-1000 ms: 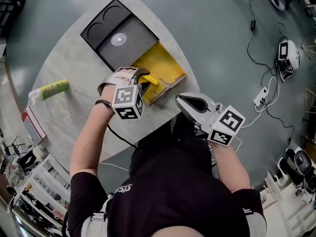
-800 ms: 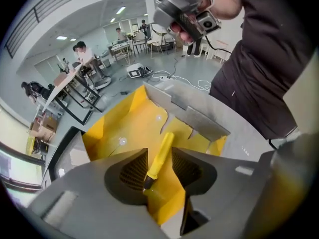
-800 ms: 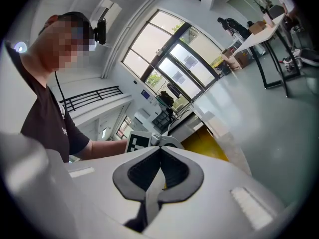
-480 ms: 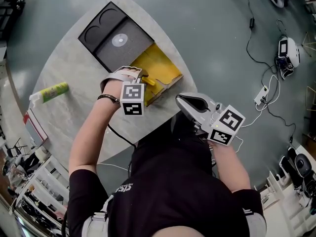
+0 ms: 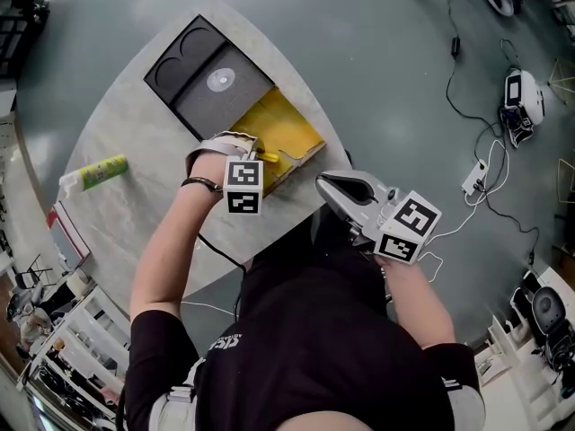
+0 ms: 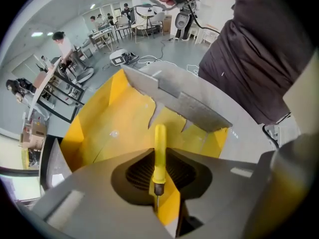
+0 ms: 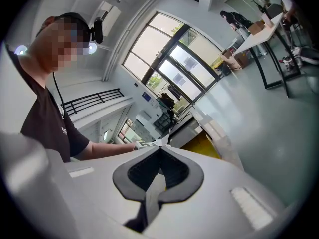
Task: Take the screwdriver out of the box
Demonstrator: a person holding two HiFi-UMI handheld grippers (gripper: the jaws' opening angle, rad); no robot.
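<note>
An open yellow box lies on the round grey table, next to a black tray. Inside it lies a screwdriver with a slim yellow handle and a dark metal collar. My left gripper points straight down into the box; its jaws are closing and their tips touch the handle on both sides. The box's torn cardboard flap stands just behind it. My right gripper hovers off the table's near edge, shut and empty.
A black tray with a white disc sits beyond the box. A green tube lies at the table's left, near a red-edged card. Cables and a power strip lie on the floor to the right. White shelving stands at lower left.
My left gripper has sunk into the yellow box and turned a little, and its jaws have drawn in round the screwdriver handle. The right gripper has stayed where it was.
</note>
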